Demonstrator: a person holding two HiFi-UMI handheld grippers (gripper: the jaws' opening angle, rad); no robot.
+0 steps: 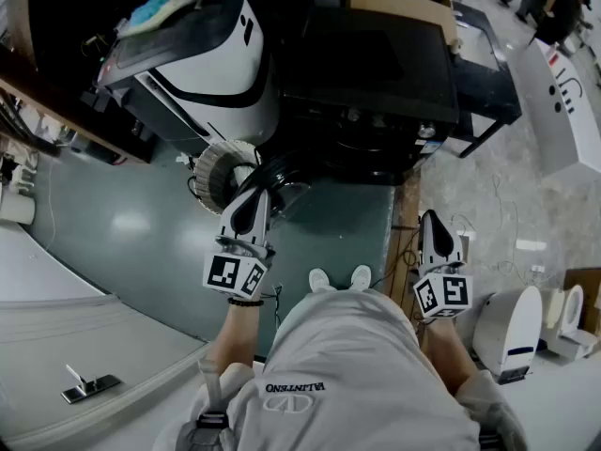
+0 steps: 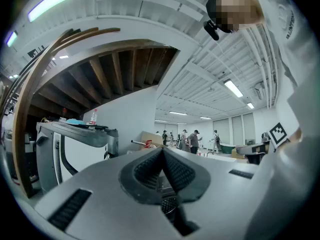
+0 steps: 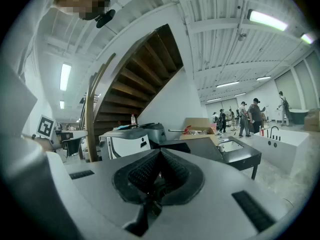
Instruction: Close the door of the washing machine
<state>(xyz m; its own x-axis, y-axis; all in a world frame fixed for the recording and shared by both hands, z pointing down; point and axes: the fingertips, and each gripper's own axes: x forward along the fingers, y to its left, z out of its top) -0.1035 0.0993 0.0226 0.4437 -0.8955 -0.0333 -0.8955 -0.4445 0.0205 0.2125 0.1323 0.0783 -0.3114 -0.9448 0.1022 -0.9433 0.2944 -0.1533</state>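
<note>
The white washing machine (image 1: 202, 59) stands ahead of me, to the left. A round ribbed ring (image 1: 223, 172) and a dark round door part (image 1: 286, 188) stick out low at its front; the door looks open. My left gripper (image 1: 252, 197) is shut and empty, its tips just beside that ring. My right gripper (image 1: 430, 222) is also shut and empty, further right over the floor and away from the machine. The washing machine (image 2: 75, 149) shows beyond the closed jaws in the left gripper view. In the right gripper view the washing machine (image 3: 127, 144) stands further off.
A black table (image 1: 376, 73) with a cardboard box (image 1: 399, 3) stands right of the machine. White toilets (image 1: 512, 332) and a white tub (image 1: 563, 101) are at the right. A wooden staircase (image 3: 125, 79) rises behind the machine. People (image 3: 247, 116) stand far back.
</note>
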